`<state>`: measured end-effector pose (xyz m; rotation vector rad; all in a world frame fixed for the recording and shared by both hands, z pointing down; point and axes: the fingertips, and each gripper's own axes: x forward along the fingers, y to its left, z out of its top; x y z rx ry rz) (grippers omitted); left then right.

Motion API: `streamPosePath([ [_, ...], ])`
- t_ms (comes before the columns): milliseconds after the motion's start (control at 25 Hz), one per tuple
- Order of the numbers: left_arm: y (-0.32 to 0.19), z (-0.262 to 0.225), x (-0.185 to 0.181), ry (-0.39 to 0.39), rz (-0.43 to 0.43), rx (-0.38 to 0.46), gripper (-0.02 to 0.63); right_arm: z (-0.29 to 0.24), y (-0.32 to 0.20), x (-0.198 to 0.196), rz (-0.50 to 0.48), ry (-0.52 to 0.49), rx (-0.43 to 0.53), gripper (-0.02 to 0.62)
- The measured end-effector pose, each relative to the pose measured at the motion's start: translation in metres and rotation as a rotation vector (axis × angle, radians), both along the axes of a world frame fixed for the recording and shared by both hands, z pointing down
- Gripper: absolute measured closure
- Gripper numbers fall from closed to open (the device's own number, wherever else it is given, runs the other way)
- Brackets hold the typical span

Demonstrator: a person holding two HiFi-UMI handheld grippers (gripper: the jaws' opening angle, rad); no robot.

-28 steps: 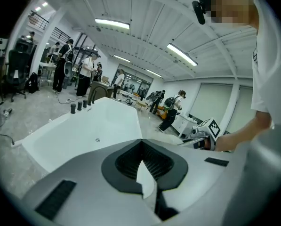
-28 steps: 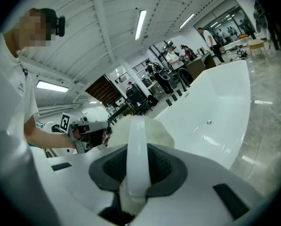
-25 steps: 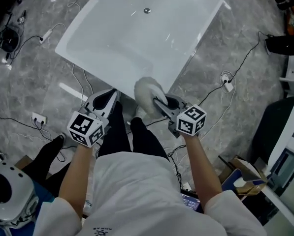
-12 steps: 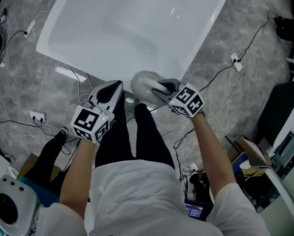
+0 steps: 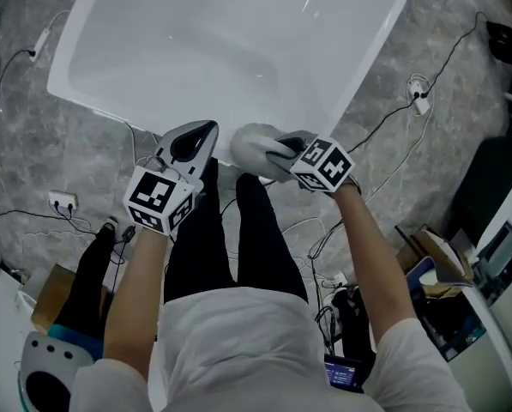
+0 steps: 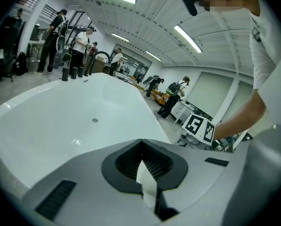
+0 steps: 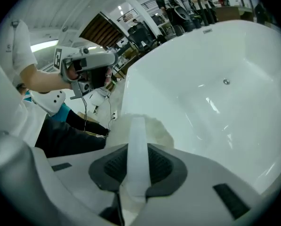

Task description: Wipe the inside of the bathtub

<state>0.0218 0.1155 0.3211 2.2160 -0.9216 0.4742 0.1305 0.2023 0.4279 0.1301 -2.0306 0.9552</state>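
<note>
Grey marbled floor [image 5: 33, 144] with thin cables [image 5: 393, 118] surrounded the large, glossy white rectangular bathtub [image 5: 195, 41], and I judged its smooth inside not yet wiped. At the near rim, the right gripper [image 5: 273, 154] had its jaws clamped on the flat handle of a fluffy pale wiping pad [image 5: 251, 148]. Just left of it, the left gripper [image 5: 200, 136] was closed on nothing.

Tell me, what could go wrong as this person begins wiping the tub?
The right gripper holds the fluffy white wiping pad only by its thin white handle; pressing on the glossy white bathtub could twist it loose. Loose cables on the grey floor lie near the person's legs, a possible trip hazard.
</note>
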Motion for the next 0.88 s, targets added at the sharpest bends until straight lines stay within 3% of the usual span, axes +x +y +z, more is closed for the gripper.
streamPosePath([
  [200,-0.005,0.017,0.002,-0.004,0.028,-0.016,0.6,0.023,-0.006,0.005,0.041,0.097,-0.068,0.501],
  [600,-0.029,0.047,0.015,-0.025,0.109,-0.038,0.6,0.067,-0.023,0.001,0.014,0.245,-0.051,0.501],
  [880,-0.054,0.074,0.026,-0.056,0.211,-0.044,0.6,0.104,-0.042,-0.006,0.109,0.339,-0.095,0.5],
])
